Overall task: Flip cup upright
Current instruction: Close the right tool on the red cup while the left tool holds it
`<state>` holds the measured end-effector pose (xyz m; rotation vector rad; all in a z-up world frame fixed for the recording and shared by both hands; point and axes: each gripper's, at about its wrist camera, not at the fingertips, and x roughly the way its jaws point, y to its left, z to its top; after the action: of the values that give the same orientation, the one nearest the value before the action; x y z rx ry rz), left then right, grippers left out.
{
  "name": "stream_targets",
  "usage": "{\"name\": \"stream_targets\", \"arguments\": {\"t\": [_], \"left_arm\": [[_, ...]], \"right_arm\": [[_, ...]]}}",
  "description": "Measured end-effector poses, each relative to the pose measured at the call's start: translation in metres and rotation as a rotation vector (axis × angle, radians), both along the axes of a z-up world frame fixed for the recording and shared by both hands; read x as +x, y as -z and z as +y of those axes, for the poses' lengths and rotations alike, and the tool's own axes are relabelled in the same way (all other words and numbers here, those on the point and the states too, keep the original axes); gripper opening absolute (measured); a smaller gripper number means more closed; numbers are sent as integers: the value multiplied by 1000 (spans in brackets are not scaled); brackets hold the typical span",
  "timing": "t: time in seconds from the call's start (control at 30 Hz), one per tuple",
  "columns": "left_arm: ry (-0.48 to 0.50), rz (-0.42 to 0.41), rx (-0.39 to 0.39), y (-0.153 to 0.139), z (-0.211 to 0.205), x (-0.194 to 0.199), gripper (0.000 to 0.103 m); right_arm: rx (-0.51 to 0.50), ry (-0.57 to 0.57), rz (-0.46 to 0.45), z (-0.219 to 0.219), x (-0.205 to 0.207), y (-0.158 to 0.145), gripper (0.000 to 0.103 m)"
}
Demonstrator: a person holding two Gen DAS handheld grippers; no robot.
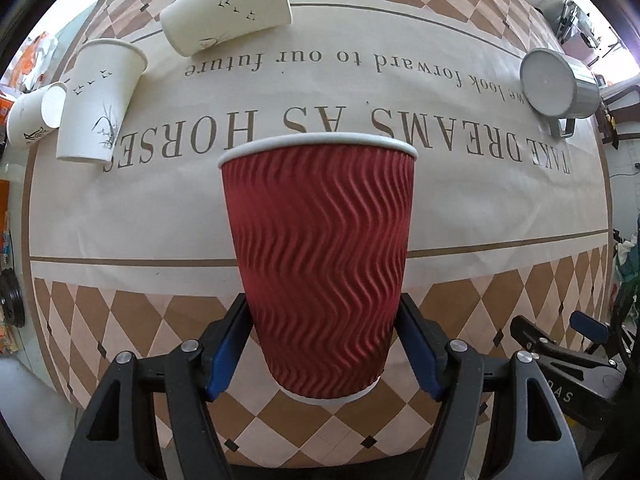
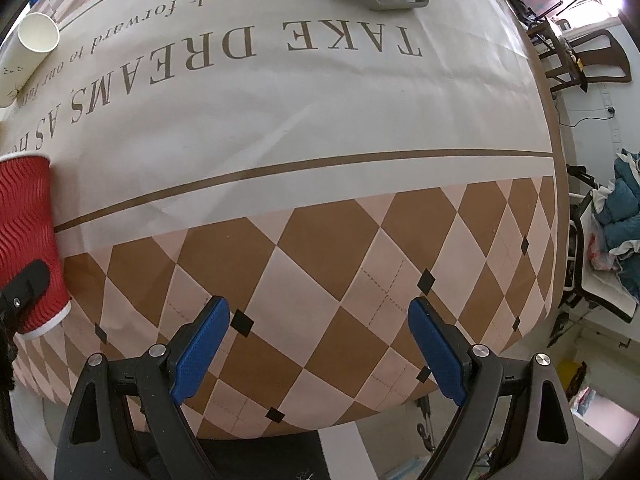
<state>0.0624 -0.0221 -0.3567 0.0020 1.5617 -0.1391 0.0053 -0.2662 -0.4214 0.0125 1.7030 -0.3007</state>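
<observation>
The left gripper clamps the lower wall of the red cup, which stands rim-up near the tablecloth's front edge, so the flip looks done and only release seems left. The right gripper hangs wide and empty beside it. Farther off, white paper cups and a grey mug lie toppled.

Three white paper cups are clustering at the far left of the worktop, one lying on its side. A grey metal mug is lying at far right.
</observation>
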Motion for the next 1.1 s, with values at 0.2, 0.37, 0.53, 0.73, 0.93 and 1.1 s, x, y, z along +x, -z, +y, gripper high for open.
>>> {"name": "stream_targets", "arguments": {"t": [0.2,0.37,0.53,0.73,0.93,1.1], "left_arm": [[-10,-3,-16,-1,1,1,75],[2,-22,-22,-4,-4,-2,92],[-9,-58,-22,-17,-9,-2,92],[-23,-104,-21,-44,-3,-6,93],[-54,-179,19,-76,24,-11,93],[-90,-255,133,-96,58,-15,93]], "right_arm": [[0,-14,-3,8,20,-7,92],[-2,-20,-14,12,25,-12,92],[-3,-18,-34,13,23,-18,92],[0,-14,-52,8,20,-29,92],[-2,-3,-74,3,16,-45,92],[6,-12,-101,11,15,-63,92]]}}
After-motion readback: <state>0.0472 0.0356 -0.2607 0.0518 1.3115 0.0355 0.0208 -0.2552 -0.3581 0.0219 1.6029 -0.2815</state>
